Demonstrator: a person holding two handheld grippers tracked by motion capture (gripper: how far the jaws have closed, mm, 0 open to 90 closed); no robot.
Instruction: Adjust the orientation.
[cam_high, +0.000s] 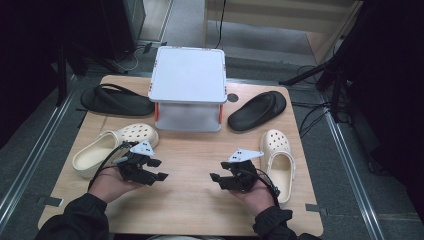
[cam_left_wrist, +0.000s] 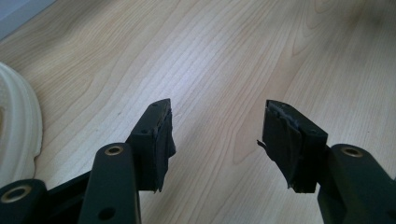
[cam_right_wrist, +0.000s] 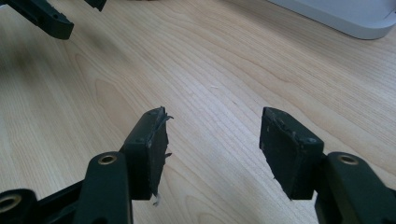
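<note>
Two hands rest on the wooden table (cam_high: 190, 200), each holding a black gripper. My left gripper (cam_high: 161, 170) points right toward the table's middle, jaws wide apart over bare wood, nothing between them (cam_left_wrist: 217, 135). My right gripper (cam_high: 216, 179) points left, facing the other, also open and empty (cam_right_wrist: 212, 140). A cream clog (cam_high: 112, 145) lies just left of the left hand; its rim (cam_left_wrist: 18, 135) edges the left gripper view. A second cream clog (cam_high: 279, 159) lies right of the right hand. Two black sandals lie farther back, one at the left (cam_high: 116, 101) and one at the right (cam_high: 257, 110).
A white two-level rack (cam_high: 188, 87) with orange posts stands at the table's far middle; its edge (cam_right_wrist: 345, 16) is in the right gripper view. The other gripper's jaws (cam_right_wrist: 46, 18) appear at that view's top left. Cables and dark stands surround the table on the floor.
</note>
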